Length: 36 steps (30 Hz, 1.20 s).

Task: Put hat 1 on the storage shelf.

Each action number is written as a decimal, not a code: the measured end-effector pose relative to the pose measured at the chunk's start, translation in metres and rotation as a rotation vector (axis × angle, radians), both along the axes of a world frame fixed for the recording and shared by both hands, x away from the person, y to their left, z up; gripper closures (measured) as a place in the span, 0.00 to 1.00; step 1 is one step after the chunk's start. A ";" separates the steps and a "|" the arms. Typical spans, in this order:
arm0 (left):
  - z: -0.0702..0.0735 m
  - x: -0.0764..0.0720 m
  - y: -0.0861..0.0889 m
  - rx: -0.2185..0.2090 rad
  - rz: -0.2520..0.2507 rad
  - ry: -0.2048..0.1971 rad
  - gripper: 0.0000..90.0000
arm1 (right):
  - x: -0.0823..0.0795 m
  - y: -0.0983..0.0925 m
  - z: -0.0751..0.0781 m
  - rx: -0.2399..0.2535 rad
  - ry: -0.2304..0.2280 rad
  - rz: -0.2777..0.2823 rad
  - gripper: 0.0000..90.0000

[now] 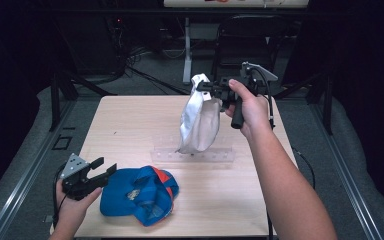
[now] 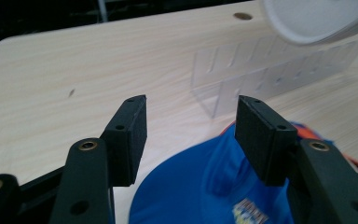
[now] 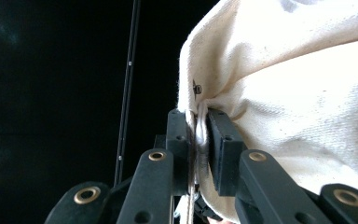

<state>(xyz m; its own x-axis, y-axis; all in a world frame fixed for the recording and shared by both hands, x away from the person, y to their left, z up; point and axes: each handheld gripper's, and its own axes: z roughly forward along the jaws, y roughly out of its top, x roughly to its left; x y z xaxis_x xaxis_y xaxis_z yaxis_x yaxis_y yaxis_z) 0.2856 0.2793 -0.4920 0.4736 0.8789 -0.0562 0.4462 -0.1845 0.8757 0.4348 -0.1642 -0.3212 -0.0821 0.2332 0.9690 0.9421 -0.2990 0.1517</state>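
Table (image 1: 130,125) of pale wood occupies the high view, with a clear plastic rack (image 1: 192,155) lying across its middle. Right gripper (image 1: 203,87), held in the person's right hand (image 1: 247,107) at about 1 o'clock from the table's centre, is raised above the surface and clamps the top edge of a white cap (image 1: 198,122), which hangs down with its lower end at the rack. Left gripper (image 1: 105,167), held in the left hand (image 1: 72,205) at about 8 o'clock, has its jaws spread apart and points toward a blue cap (image 1: 140,195) with orange trim that lies on the table near the front edge, just beside the jaw tips. Left gripper view: the left gripper (image 2: 191,126) has both black jaws standing wide, nothing between them; the blue cap (image 2: 205,186) lies directly below and ahead, the clear rack (image 2: 270,74) beyond it at 1 o'clock, and the white cap's rim (image 2: 317,18) hangs at the upper right corner. Right gripper view: the right gripper (image 3: 198,140) has its jaws pressed together on a folded edge of the white cap (image 3: 298,93), the cloth bulging up and to the right against a dark background.
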 end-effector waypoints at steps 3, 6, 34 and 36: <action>0.009 0.003 -0.015 0.007 -0.047 -0.023 0.49 | 0.003 0.005 -0.003 0.003 0.008 0.010 0.89; 0.014 0.007 -0.034 0.028 -0.092 -0.040 0.49 | 0.007 0.010 -0.005 -0.007 0.023 0.009 0.89; 0.013 0.023 -0.100 0.077 -0.213 -0.027 0.48 | 0.024 0.043 -0.023 -0.032 0.048 -0.009 0.89; 0.013 0.025 -0.106 0.084 -0.220 -0.031 0.48 | 0.025 0.046 -0.024 -0.025 0.042 -0.010 0.88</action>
<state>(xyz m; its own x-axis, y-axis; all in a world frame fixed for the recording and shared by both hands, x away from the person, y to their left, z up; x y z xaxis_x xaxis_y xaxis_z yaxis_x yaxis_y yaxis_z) 0.3103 0.1731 -0.4792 0.6548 0.7552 0.0300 0.3604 -0.3469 0.8659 0.4593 -0.1181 -0.3449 -0.0385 0.2582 0.9653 0.9447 -0.3054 0.1194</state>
